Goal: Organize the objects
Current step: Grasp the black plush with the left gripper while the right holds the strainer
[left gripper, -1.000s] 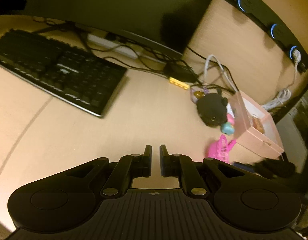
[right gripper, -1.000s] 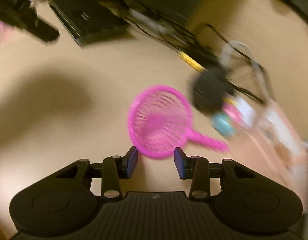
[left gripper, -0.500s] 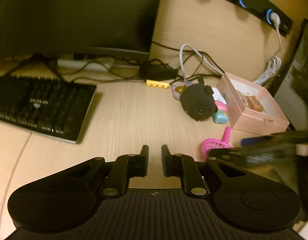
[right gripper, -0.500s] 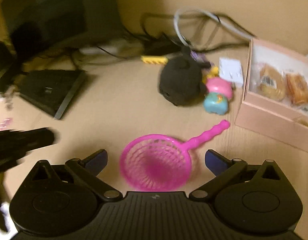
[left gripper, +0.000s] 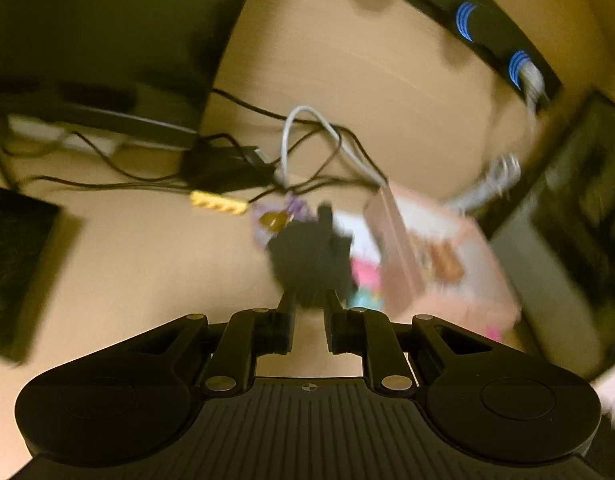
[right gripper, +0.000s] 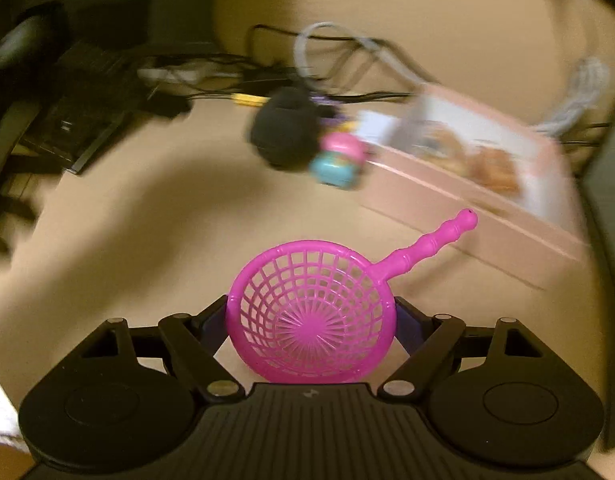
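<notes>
R gripper (right gripper: 311,312): jaws wide and closing, pink strainer (right gripper: 313,316) sitting between them, its round basket rim right at both pads; looks like contact on each side, but the basket hides the pad faces so a firm grip can't be confirmed. Strainer handle sticks out up-right toward the pink box (right gripper: 479,184), tip near the box wall, apart from it. L gripper (left gripper: 309,320): jaws nearly shut, only a narrow slot left, nothing in it; it points at the black plush toy (left gripper: 307,264), which sits just past the fingertips. Both views are motion-blurred. In the L view the plush is a dark smear, the pink and teal small toys (left gripper: 365,284) beside it half hidden behind the R finger, box contents unreadable. In the R view the pink/teal toy (right gripper: 339,160) lies between plush (right gripper: 285,132) and box, touching or nearly so, prob. Keyboard (left gripper: 15,276) cut off at frame left. Cables (left gripper: 307,148) tangle behind the plush by the wall, a yellow block (left gripper: 217,203) among them. Desk (right gripper: 147,220) bare to the left of the strainer, open room there; right side crowded by the box and a dark panel at frame edge.
</notes>
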`<state>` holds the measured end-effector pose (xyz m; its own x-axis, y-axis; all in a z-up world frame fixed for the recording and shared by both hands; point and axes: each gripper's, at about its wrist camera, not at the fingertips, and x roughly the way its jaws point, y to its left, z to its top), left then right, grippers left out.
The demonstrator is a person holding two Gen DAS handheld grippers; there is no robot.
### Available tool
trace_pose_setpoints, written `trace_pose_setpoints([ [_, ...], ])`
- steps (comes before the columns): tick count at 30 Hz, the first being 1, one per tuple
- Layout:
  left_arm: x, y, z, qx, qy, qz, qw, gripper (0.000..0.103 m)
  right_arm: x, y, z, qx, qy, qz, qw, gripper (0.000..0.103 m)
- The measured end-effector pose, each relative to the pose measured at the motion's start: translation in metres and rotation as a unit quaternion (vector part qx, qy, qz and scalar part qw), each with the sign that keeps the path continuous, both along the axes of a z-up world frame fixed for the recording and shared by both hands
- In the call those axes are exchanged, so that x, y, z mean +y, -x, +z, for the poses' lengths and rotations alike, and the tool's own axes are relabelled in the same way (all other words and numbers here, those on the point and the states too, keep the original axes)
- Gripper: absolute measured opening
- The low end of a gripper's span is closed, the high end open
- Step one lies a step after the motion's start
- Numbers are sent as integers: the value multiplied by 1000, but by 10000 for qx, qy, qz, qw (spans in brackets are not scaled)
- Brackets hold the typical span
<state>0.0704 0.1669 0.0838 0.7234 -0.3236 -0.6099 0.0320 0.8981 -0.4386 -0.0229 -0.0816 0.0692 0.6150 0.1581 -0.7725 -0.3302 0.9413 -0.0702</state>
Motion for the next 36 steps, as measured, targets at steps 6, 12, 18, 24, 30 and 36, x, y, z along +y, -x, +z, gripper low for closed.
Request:
trace_pose_setpoints([
  [6, -9, -91, -30, 904, 673, 171, 9935, 19, -47, 22, 1, 6, 28, -664, 9978, 83],
  [12, -61, -104, -22, 360, -419, -315, 9980, 20, -67, 28, -7, 186, -70, -958, 9952, 83],
  [18, -82, -110, -23, 54, -868, -318, 9957, 20, -67, 22, -18, 329, -83, -957, 9948, 84],
  [24, -70, -122, -24, 391, -492, -9, 9980, 24, -61, 14, -33, 402, 121, -987, 9942, 88],
  [30, -71, -125, -25, 498, -428, 69, 9978, 25, -71, 18, -34, 396, 91, -1093, 9932, 90],
  [36, -48, -145, -34, 812, 397, 141, 9958, 25, -75, 20, -34, 389, 11, -1122, 9929, 98],
])
